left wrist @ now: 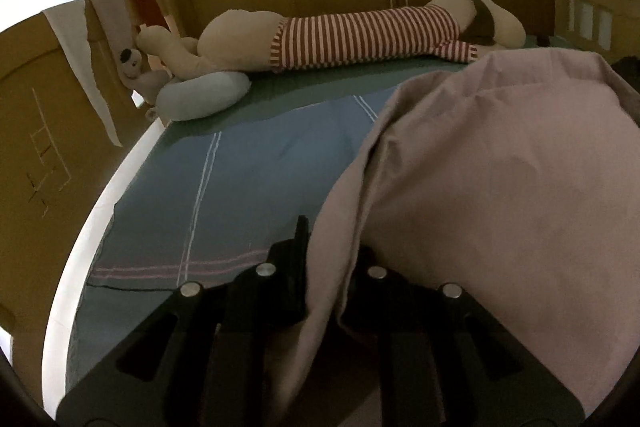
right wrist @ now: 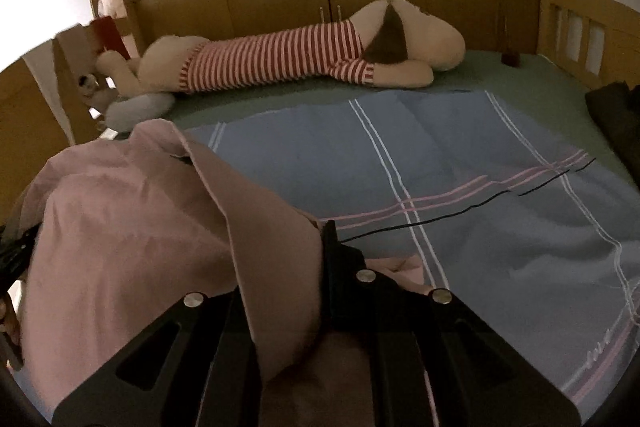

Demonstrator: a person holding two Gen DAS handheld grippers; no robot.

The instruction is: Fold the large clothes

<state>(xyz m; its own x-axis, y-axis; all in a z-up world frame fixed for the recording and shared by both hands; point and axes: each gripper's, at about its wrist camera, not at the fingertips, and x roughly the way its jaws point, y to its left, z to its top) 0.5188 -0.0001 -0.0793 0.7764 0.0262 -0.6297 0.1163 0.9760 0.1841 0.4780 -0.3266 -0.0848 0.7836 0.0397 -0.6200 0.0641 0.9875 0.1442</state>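
A large pink cloth point(left wrist: 500, 187) hangs from both grippers above the bed. In the left wrist view it drapes over the right side and hides the right finger; my left gripper point(left wrist: 316, 247) is shut on its edge, with only the left finger point(left wrist: 300, 239) showing. In the right wrist view the same pink cloth point(right wrist: 132, 219) fills the left side, and my right gripper point(right wrist: 318, 235) is shut on a fold of it, with the right finger point(right wrist: 330, 243) bare. Below lies a flat blue sheet point(right wrist: 460, 155) with white and pink stripes.
A long plush dog point(right wrist: 280, 63) in a red-and-white striped shirt lies across the far side of the green bed point(right wrist: 520, 75), with a grey cushion point(left wrist: 200, 95) at its feet. Wooden rails point(right wrist: 580, 39) close the right side. A dark garment point(right wrist: 612, 115) lies at the right edge.
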